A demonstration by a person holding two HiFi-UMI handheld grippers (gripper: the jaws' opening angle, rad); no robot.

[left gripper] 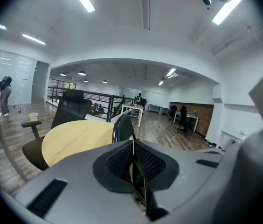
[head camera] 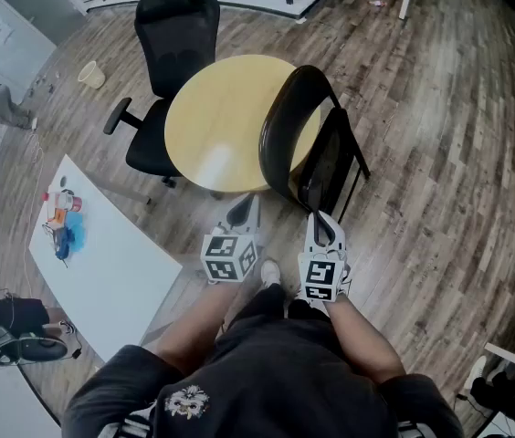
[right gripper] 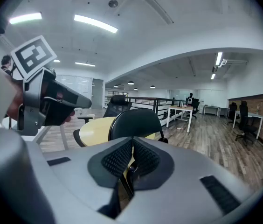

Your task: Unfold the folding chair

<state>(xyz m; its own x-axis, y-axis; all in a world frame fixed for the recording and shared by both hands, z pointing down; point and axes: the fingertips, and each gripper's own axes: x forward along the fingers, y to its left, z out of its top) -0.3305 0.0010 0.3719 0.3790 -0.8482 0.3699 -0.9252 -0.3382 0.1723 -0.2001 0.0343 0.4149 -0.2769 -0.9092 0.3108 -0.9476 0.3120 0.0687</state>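
Note:
The black folding chair (head camera: 308, 140) stands folded against the round yellow table (head camera: 212, 117), with its curved backrest over the table's right edge. Both grippers are held just in front of me. My left gripper (head camera: 242, 210) is shut and empty, and it points at the table's near edge, left of the chair. My right gripper (head camera: 318, 219) is also shut, with its tip close to the chair's lower edge; I cannot tell if it touches. In the left gripper view the chair (left gripper: 123, 127) shows past the closed jaws. In the right gripper view the backrest (right gripper: 134, 122) fills the middle.
A black office chair (head camera: 171, 35) stands behind the round table. A white table (head camera: 111, 263) with small coloured items lies at my left. Wooden floor spreads to the right of the folding chair. A person stands far off at the upper left.

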